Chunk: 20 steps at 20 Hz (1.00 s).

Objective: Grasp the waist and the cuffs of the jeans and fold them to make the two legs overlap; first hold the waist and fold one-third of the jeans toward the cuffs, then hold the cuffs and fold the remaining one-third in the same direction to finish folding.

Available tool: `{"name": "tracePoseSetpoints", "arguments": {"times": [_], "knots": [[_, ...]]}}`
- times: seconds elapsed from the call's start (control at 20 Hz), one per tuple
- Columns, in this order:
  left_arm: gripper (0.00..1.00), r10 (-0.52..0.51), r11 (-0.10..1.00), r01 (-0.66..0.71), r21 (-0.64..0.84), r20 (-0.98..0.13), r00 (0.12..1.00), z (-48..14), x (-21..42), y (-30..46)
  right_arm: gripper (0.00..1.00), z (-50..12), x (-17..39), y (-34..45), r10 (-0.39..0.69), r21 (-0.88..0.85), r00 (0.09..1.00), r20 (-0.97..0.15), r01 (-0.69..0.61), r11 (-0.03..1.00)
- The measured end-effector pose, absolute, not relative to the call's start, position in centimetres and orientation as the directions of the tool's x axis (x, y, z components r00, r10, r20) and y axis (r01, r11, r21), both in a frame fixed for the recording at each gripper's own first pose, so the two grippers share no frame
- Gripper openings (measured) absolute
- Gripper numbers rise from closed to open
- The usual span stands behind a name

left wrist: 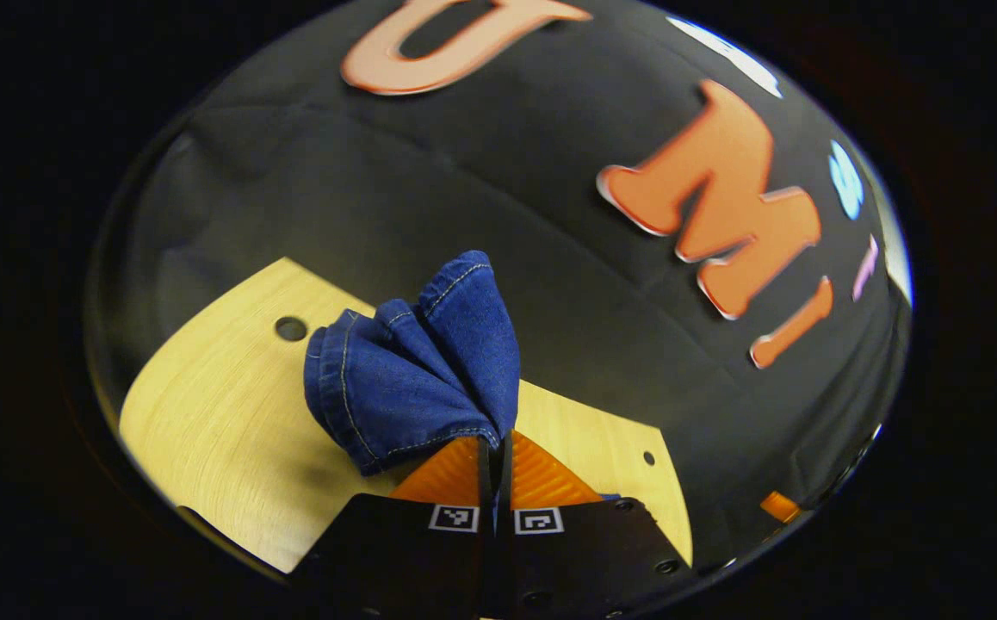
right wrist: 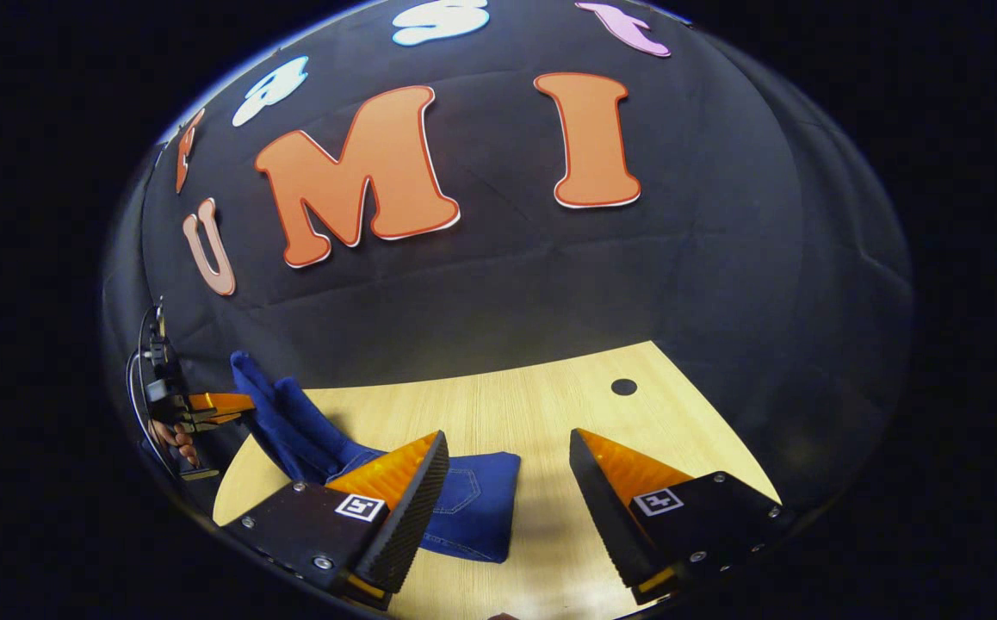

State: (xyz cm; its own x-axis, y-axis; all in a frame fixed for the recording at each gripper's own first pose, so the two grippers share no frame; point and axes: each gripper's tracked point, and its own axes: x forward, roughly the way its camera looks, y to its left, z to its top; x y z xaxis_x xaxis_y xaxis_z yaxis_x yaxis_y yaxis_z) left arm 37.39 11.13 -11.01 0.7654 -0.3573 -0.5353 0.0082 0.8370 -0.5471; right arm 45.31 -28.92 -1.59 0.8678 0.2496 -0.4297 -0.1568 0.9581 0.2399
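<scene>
Closest to the lens in the left gripper view, the left gripper (left wrist: 495,456) is closed narrow on a bunch of blue denim, prob. the cuffs (left wrist: 417,370) of the jeans (right wrist: 464,508); the fabric stands up above the fingertips, lifted off the wooden table (left wrist: 223,430). From the right gripper view this same gripper (right wrist: 236,403) shows far at the left edge with a hand (right wrist: 173,439) behind it, and the denim hangs from it down to the part that lies flat on the table.

Right gripper (right wrist: 507,495) is wide open and holds nothing. It hovers over the table; the flat part of the jeans, w/ a back pocket (right wrist: 461,489) showing, lies under and just beside its left finger, and bare wood lies under the gap.

I judge the step is the last fold, cuffs carried over toward the waist part. To do it well: keep the pinch firm, move the cuffs low and straight so both legs stay aligned, and lay the edge even with the folded part before opening. The right gripper could press the flat part so it doesn't slide.
</scene>
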Motion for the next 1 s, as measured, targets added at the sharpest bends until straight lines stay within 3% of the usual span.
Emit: {"name": "tracePoseSetpoints", "arguments": {"times": [0.25, 0.5, 0.7, 0.8, 0.9, 1.0], "knots": [[0.01, -0.45, 0.889, 0.278, -0.365, -0.576, 0.682, -11.9, 35.6, -3.3, 0.89, -0.7, 44.2, -32.0, 0.241, 0.22, 0.887, -0.395, -0.163, 0.962], [0.04, -0.413, 0.873, 0.473, -0.118, -0.695, 0.589, -18.3, 32.5, -12.3, 0.89, -1.6, 43.2, -34.4, 0.24, 0.219, 0.886, -0.396, -0.162, 0.962], [0.14, -0.55, 0.813, 0.519, -0.265, -0.641, 0.536, -16.6, 29.4, -17.0, 0.9, -2.2, 43.0, -36.7, 0.224, 0.218, 0.889, -0.4, -0.145, 0.965], [0.52, -0.591, 0.795, 0.526, -0.303, -0.584, 0.557, -13.9, 29.3, -17.4, 0.9, -2.1, 43.4, -37.3, 0.216, 0.218, 0.894, -0.392, -0.138, 0.966], [0.58, -0.57, 0.816, 0.512, -0.268, -0.514, 0.641, -10.3, 30.6, -15.6, 0.9, -1.7, 43.6, -37.4, 0.211, 0.216, 0.903, -0.374, -0.136, 0.967], [0.71, -0.529, 0.848, 0.476, -0.235, -0.441, 0.725, -6.9, 31.5, -13.2, 0.89, -0.9, 44.0, -36.9, 0.204, 0.201, 0.915, -0.347, -0.14, 0.97]]}}
